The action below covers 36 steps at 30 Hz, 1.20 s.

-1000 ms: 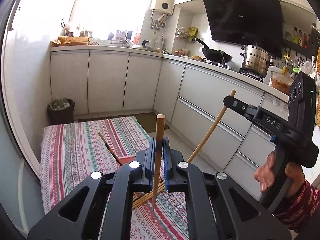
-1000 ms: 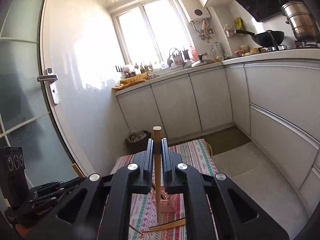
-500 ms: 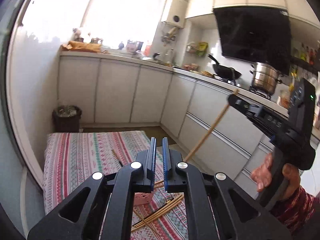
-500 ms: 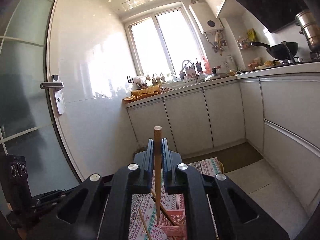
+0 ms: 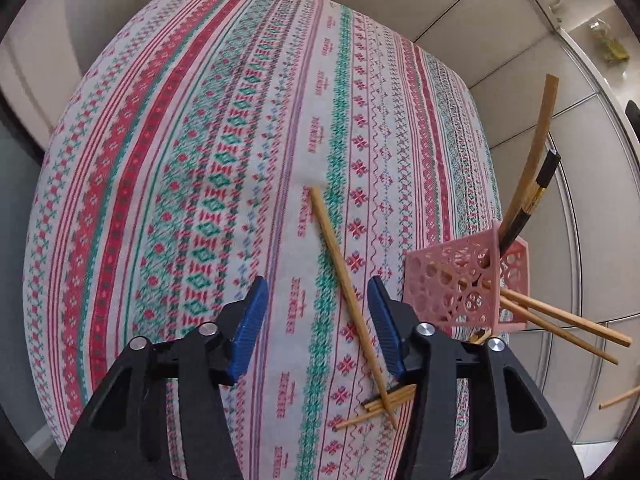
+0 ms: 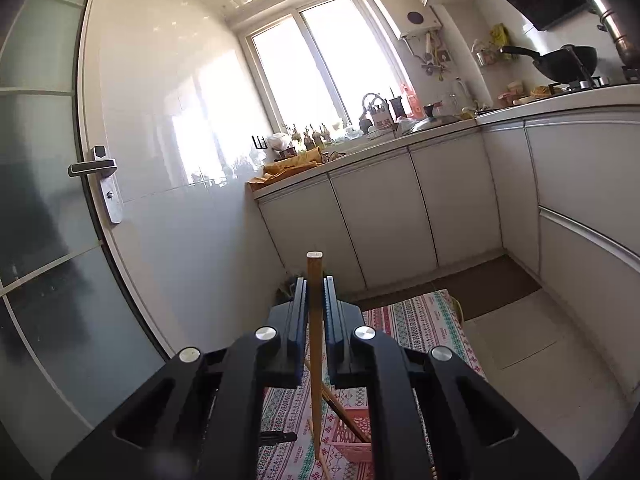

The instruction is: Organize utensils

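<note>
Two grippers are in view, one per camera: the left gripper and the right gripper; one pink lattice basket stands on one patterned tablecloth; one wooden chopstick lies alone on the cloth; one small pile of chopsticks lies beneath its near end, their exact number hard to tell; two wooden chopsticks poke out through the basket's side; two more utensils stand in the basket, one light wooden stick and one dark-handled one; one chopstick sits upright in the right gripper; one door handle and one wok show in the kitchen.
</note>
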Available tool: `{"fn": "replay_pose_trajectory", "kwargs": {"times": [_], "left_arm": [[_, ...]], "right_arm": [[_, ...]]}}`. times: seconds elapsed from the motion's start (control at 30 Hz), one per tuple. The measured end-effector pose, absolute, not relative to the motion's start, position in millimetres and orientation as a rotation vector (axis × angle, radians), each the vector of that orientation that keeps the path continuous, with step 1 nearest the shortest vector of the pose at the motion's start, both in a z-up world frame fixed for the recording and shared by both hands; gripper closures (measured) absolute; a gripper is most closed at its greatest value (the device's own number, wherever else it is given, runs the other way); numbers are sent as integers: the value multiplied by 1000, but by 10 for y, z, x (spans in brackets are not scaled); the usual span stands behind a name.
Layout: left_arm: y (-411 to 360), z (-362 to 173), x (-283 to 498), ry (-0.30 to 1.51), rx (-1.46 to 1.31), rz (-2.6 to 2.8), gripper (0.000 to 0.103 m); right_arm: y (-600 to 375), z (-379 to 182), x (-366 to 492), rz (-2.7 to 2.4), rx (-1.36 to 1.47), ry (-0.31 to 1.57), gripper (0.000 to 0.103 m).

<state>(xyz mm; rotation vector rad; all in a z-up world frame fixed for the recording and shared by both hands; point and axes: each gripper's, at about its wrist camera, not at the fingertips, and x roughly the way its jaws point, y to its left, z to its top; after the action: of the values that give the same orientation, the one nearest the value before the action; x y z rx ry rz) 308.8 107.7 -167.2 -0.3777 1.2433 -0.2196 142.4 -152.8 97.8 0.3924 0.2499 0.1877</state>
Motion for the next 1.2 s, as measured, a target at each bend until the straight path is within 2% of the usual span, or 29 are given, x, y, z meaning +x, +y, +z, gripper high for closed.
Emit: {"fn": "replay_pose_trajectory", "kwargs": {"times": [0.03,0.4,0.5,0.53,0.7,0.8,0.93,1.13,1.2], "left_arm": [[1026,-1677,3159,1243,-366,-217,71],[718,-2060,3617,1295,-273,-59,72],[652,-2064,3579,1274,-157,-30,92],[675,-2074,3546,1267,-169,-54,94],[1084,-2018,3084,1208,-300,-142,97],[1304,-1683,2799,1099,-366,-178,97],[1349,-922,2338,829,-379,-280,97],[1128,-37,1657,458,-241,-293,97],[935,174,1699,373,-196,-292,97]], "right_arm": [[-1557,976,1433,191,399,252,95],[-1765,963,1474,184,414,265,95],[-1801,939,1483,173,417,271,95],[-1803,936,1497,170,420,276,95],[-1787,925,1510,171,442,283,95],[-1732,963,1494,177,443,272,95],[-1671,1017,1465,182,453,245,95],[-1541,1083,1487,186,435,222,95],[-1491,1110,1497,182,415,207,95]]}}
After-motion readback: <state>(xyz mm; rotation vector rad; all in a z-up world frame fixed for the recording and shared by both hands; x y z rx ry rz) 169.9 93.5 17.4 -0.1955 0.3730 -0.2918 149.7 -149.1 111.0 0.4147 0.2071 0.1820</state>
